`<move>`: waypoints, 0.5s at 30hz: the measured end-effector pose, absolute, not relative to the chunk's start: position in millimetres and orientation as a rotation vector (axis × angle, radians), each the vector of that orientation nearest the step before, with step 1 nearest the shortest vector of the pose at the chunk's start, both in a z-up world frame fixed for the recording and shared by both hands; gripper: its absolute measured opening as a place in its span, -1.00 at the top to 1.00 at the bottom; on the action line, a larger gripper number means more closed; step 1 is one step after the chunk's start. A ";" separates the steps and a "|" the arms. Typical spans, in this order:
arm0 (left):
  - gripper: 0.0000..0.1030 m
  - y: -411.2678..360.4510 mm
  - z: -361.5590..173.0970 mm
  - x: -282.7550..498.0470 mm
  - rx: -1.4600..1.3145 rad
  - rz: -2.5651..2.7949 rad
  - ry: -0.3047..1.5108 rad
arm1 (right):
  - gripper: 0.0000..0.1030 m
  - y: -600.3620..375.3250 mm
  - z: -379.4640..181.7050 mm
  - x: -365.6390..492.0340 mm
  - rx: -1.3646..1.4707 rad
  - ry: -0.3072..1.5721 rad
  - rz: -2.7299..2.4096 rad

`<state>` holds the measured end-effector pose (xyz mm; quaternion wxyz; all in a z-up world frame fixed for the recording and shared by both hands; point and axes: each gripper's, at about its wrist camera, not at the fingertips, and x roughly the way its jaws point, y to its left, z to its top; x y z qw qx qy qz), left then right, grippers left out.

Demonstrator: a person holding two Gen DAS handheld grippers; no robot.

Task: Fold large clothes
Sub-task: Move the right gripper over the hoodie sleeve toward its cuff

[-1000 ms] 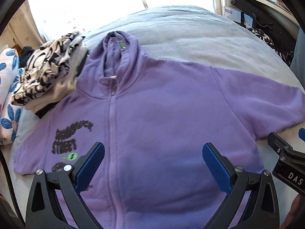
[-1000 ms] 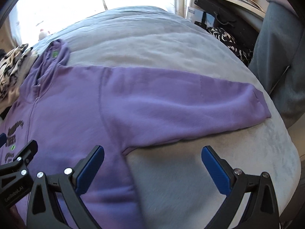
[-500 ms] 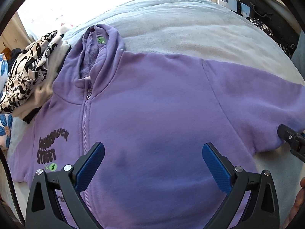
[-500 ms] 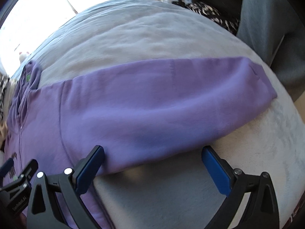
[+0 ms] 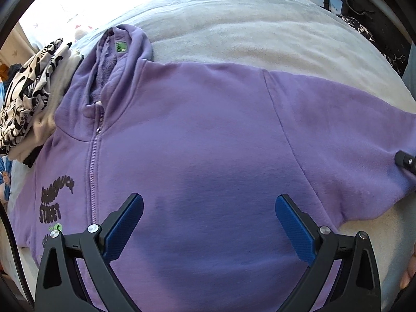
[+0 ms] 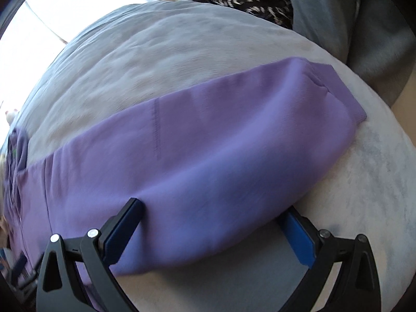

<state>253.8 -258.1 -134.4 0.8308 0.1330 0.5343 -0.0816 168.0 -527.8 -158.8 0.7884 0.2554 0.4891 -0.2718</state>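
Purple fleece covers most of both views: a zip-up hoodie [image 5: 208, 140] lies face up and spread flat on a bed [image 5: 260, 31] with a pale grey cover. Its collar with a green label points toward the far side, and dark lettering sits on the chest beside the zip [image 5: 92, 171]. The left hand-held gripper [image 5: 208, 223] hangs over the hoodie's front with its blue pads wide apart and nothing between them. The right hand-held gripper [image 6: 213, 231] is also spread wide, low over the outstretched sleeve [image 6: 234, 140]; the sleeve's lower edge lies between its pads, which are not closed on it. A black-and-white patterned pile [image 5: 26, 96] rests at the hoodie's shoulder by the collar. Someone's grey trouser leg [image 6: 351, 20] stands beyond the cuff.
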 end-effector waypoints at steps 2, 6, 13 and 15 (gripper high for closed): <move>-0.97 -260.7 -136.0 254.8 0.284 -0.174 1.136 | -0.98 -538.9 -158.4 167.5 0.569 1.039 -0.611; -0.97 -267.5 -137.7 254.4 0.289 -0.191 1.141 | -0.98 -565.2 -163.5 166.7 0.637 1.023 -0.648; -0.97 -275.0 -135.3 252.2 0.304 -0.206 1.124 | -0.57 -575.8 -164.4 172.6 0.592 0.998 -0.708; -0.97 -275.4 -134.0 252.1 0.308 -0.208 1.117 | -0.24 -576.0 -161.8 174.3 0.562 0.983 -0.704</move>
